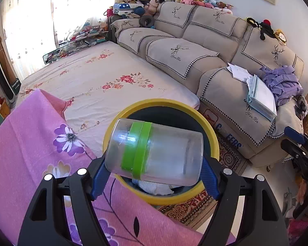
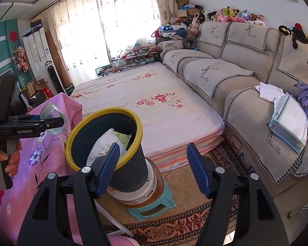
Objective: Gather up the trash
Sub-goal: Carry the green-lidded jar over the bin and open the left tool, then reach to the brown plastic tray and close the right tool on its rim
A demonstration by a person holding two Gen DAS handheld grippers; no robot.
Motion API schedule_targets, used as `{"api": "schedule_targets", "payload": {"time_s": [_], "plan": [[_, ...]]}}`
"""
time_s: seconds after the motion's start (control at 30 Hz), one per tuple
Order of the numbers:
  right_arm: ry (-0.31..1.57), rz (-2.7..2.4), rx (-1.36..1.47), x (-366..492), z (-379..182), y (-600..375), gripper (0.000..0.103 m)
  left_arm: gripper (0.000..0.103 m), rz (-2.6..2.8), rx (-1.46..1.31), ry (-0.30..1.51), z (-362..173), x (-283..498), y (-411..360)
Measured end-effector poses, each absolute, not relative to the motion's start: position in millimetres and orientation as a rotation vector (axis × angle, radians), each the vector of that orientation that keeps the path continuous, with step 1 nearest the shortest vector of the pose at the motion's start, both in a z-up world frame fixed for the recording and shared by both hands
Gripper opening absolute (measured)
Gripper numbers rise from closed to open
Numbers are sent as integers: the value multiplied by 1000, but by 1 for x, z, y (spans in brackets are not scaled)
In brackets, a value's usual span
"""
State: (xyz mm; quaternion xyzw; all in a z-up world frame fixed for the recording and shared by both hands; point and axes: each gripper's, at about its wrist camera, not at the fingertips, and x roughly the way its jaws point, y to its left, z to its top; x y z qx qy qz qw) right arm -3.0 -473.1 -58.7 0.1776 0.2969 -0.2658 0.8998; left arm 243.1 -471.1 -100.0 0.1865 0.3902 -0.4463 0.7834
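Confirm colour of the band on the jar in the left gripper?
Bright green, around the clear jar held by the left gripper; clearest in the left wrist view.

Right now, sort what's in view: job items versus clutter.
Job:
- left gripper, shut on the clear jar
- yellow-rimmed bin with crumpled paper inside
- right gripper, open and empty

Lying about:
- purple clothes
- papers
- plush toys
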Motion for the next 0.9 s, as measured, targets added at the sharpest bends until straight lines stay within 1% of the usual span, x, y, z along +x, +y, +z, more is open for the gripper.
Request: {"api": "schedule_targets", "payload": {"time_s": [0.03,0.07,0.1,0.13,0.27,0.4,0.47,0.53,0.73,0.9], "plan": [[617,-552,370,-4,-60,-475,66,75,-957,409,847,-103,248,-481],[618,-552,372,-4,-61,-475,67,79,-953,409,852,-106,251,-487],[619,-550,375,-4,-63,-476,67,87,-955,405,852,-107,255,-493],[621,-547,377,-2,-63,-476,67,89,-955,400,839,-106,257,-497],[628,-528,374,3,-64,-471,67,89,-926,358,795,-91,260,-491],[630,-496,360,11,-61,-459,67,90,-905,313,720,-60,244,-443],[633,-480,353,16,-60,-452,67,93,-886,278,688,-47,231,-412],[637,-457,349,22,-59,-445,67,94,-855,251,681,-39,220,-375],[651,-370,310,47,-54,-414,68,95,-744,135,714,-35,195,-269],[673,-275,266,73,-50,-382,68,96,-587,96,661,-35,179,-186]]}}
